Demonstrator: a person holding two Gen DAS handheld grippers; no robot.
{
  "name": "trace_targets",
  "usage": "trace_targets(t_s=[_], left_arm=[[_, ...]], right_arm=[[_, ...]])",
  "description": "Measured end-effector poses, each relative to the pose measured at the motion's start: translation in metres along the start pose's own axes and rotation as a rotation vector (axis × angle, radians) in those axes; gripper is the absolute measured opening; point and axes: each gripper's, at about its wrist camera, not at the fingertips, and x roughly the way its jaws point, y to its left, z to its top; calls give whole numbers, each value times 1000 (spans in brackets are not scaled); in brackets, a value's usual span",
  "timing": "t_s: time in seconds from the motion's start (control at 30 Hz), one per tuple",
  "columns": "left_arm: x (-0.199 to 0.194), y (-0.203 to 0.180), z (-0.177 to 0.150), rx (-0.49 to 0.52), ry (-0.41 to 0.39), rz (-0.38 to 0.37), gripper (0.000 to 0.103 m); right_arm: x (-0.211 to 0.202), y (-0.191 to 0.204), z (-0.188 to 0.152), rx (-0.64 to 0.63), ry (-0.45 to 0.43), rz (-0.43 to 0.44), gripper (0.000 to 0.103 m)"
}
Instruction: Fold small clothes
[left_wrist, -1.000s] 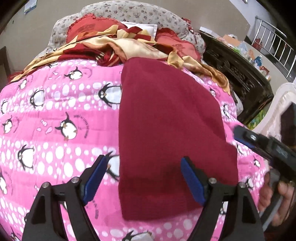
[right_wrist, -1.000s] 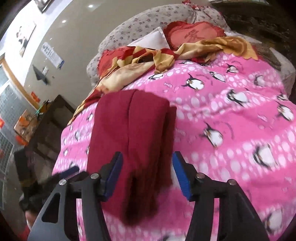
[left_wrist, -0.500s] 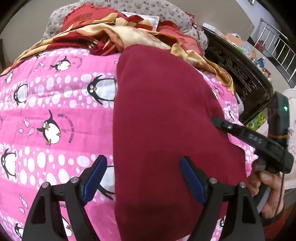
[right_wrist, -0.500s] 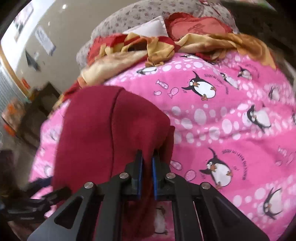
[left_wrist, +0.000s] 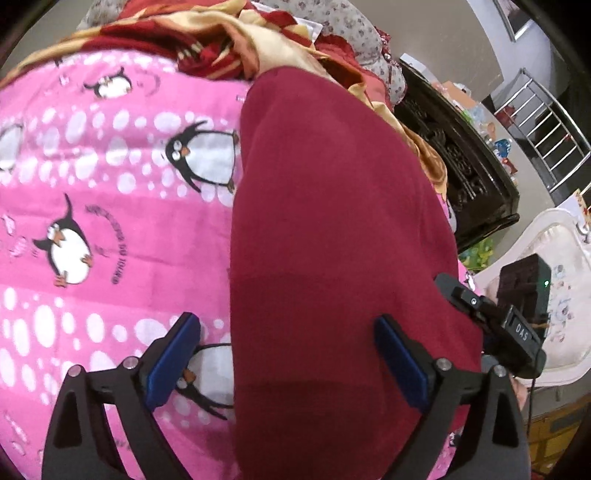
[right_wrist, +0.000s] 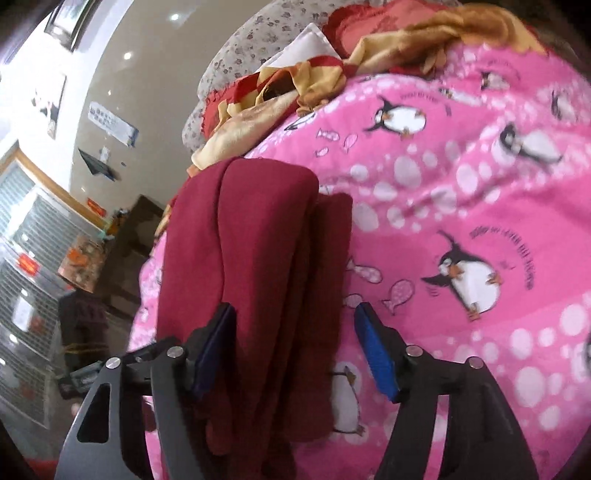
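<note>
Left wrist view: the left gripper (left_wrist: 286, 356) has its blue pads (left_wrist: 173, 360) spread wide and the jaws are opening. They pinch nothing. Below them lies the dark red garment (left_wrist: 332, 229), folded into a long strip on the pink penguin quilt (left_wrist: 92, 229). The strip's left edge runs between the two pads: the left pad stands over the quilt beside the garment, the right pad over the red cloth. Whether either pad touches the fabric cannot be told. Just right of the garment's near end the right gripper's black body (left_wrist: 491, 325) shows from the side. Beyond the garment's far end lies a heap of red and gold cloth (left_wrist: 258, 40), and to the garment's right stands a dark carved cabinet (left_wrist: 461, 166) off the bed.

Right wrist view: the right gripper (right_wrist: 295, 349) is also spread, its jaws opening. The garment (right_wrist: 255, 258) passes up between its pads (right_wrist: 376, 350); the left pad lies against or just beside the cloth, the right pad stands clear of it over the quilt (right_wrist: 461, 206). Nothing is pinched. This view shows what the other does not: the garment's stacked layers, with several fold edges lying side by side along its right side, and a wall with posters (right_wrist: 110, 122) left of the garment.
</note>
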Motion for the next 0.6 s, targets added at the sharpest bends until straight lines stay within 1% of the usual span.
trace_targets(t_s=[0.07,0.13,0.3,0.37,0.4,0.43,0.47,0.53,0.57,0.6], left_arm=[[3,3,1,-17,3,-20,100],[5,5,2,-17,-2,-24,101],[11,0,3,6,-9,-8,103],[13,-3,3,11,-12,-1,103],[13,-4,4,12,-12,2,103],[14,-5,4,13,-11,5,103],[15,-6,4,14,-11,10,102],[16,-9,4,15,-13,-1,95],[16,-10,4,16,-7,-18,83],[17,-13,5,18,-2,-34,77]], right_arm=[[1,2,1,-4,14,31,92],[4,6,1,-16,41,82,93],[15,10,-1,-42,65,80,94],[21,15,-2,-71,74,63,94],[23,19,-2,-99,79,39,92],[26,23,-3,-127,82,11,86],[26,26,-4,-136,78,5,82],[23,31,-6,-153,55,-6,76],[22,33,-8,-163,48,-15,73],[21,36,-9,-171,41,-24,71]])
